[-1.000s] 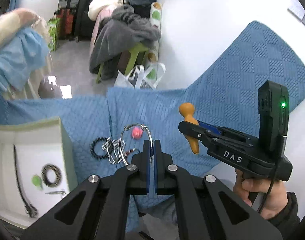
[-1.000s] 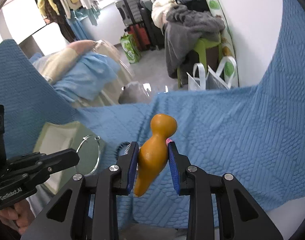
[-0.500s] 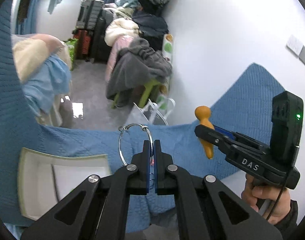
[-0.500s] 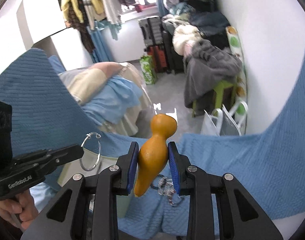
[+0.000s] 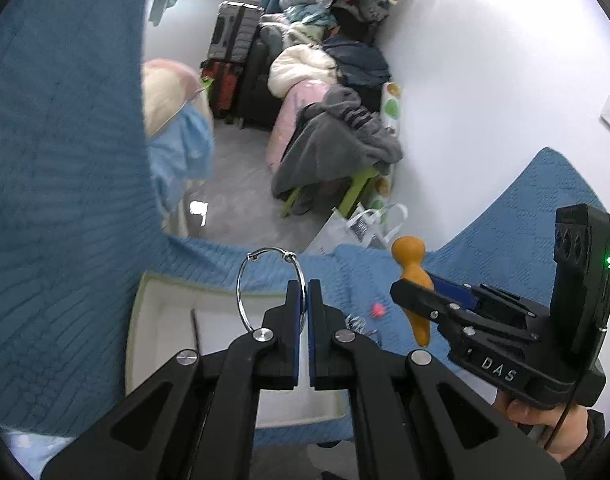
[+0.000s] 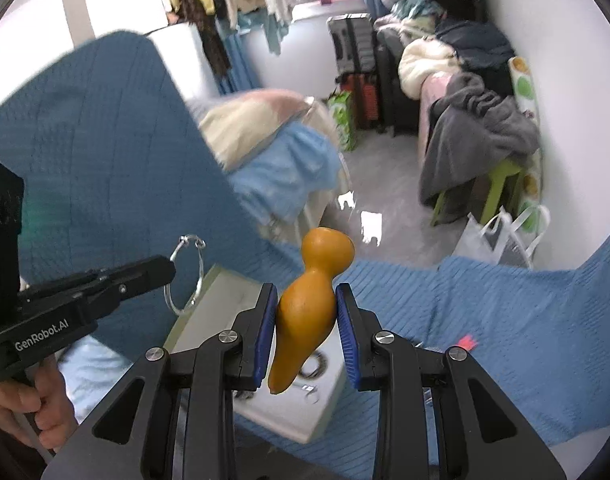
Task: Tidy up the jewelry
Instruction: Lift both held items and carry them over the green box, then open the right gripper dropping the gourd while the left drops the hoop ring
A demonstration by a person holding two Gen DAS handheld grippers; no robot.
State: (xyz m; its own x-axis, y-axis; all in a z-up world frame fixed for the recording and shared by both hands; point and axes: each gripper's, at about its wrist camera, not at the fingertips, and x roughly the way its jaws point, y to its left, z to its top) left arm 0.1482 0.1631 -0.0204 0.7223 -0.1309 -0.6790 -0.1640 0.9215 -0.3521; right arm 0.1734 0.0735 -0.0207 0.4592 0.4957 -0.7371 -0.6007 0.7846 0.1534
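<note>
My left gripper (image 5: 304,286) is shut on a thin silver bangle (image 5: 261,256) and holds it in the air above the white jewelry box (image 5: 153,312). It also shows in the right wrist view (image 6: 173,268), with the bangle (image 6: 187,240). My right gripper (image 6: 305,296) is shut on an orange gourd-shaped pendant (image 6: 309,304), held above the box (image 6: 225,280); the pendant also shows in the left wrist view (image 5: 411,264). A dark beaded bracelet (image 6: 315,364) lies in the box. A pink bead (image 5: 377,310) and tangled chains (image 5: 357,322) lie on the blue cloth (image 5: 65,280).
The blue quilted cloth (image 6: 505,320) covers the work surface. Beyond its far edge lie the floor, a green stool with a grey blanket (image 5: 337,148), a white bag (image 5: 361,224), suitcases (image 5: 233,40) and a white wall (image 5: 485,80).
Both grippers have risen and tilted up. The bangle has been lifted off the cloth and carried left over the box. The pendant stays gripped in the right gripper.
</note>
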